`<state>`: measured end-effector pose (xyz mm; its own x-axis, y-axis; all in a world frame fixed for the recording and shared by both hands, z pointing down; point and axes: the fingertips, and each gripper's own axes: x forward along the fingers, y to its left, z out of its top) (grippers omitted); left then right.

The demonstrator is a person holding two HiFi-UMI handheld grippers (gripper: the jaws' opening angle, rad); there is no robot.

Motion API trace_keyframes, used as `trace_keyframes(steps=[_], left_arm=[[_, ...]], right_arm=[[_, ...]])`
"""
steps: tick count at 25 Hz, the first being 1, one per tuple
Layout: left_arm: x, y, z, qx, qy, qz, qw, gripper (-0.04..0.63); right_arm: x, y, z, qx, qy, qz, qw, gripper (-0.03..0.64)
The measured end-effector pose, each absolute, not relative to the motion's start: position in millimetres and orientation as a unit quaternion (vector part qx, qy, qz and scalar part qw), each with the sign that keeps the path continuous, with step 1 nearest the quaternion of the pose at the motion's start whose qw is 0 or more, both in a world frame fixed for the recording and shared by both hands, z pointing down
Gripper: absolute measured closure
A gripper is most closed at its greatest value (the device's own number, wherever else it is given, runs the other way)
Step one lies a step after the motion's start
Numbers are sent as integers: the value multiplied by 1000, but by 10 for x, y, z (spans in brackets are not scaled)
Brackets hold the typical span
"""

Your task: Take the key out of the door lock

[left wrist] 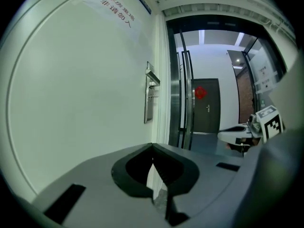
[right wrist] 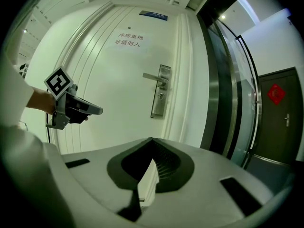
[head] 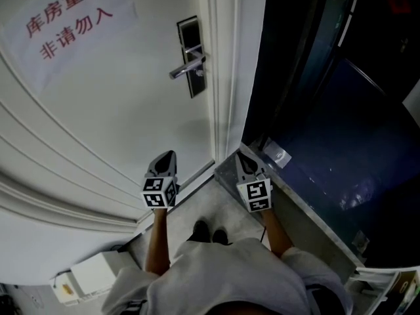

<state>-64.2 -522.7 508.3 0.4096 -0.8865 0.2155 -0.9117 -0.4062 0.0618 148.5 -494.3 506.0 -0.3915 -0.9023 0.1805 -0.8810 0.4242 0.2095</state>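
The white door [head: 105, 110] carries a silver lock plate [head: 190, 56] with a lever handle [head: 187, 65]. In the left gripper view a small key [left wrist: 152, 97] sticks out of the lock plate [left wrist: 149, 99] just below the handle; in the right gripper view it shows as a small spot, the key [right wrist: 161, 97]. My left gripper [head: 168, 155] and right gripper [head: 240, 156] are held side by side, well short of the lock and below it. Both are shut with nothing in them: left gripper [left wrist: 152, 146], right gripper [right wrist: 152, 139].
A paper sign with red characters [head: 62, 12] is stuck high on the door. Right of the door frame [head: 226, 77] are dark glass panels [head: 328, 110], and beyond them a dark door with a red ornament [left wrist: 200, 92]. A white box [head: 92, 274] lies on the floor at lower left.
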Motion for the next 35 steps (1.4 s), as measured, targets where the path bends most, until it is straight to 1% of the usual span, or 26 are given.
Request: trace_keyframes(steps=[9,17,27,35], left_arm=[[-788,-5745,5079,839,-534,68,83,577],[-895,-6210,4903,848,-523,54,67,577],[-951,-6419,4784,853,-516,44,56,577],[-994,-6451,4802,851,-520,46,58,577]], right_arm=[[1304,-5425,5058,541,-828,-43,139,594],[1109,-5918,4828,552,-822,-63,125,594],[918,-6224,4640,547,-825,-87,113,594],[870,-6333,4608,539,-829,-95,116,594]])
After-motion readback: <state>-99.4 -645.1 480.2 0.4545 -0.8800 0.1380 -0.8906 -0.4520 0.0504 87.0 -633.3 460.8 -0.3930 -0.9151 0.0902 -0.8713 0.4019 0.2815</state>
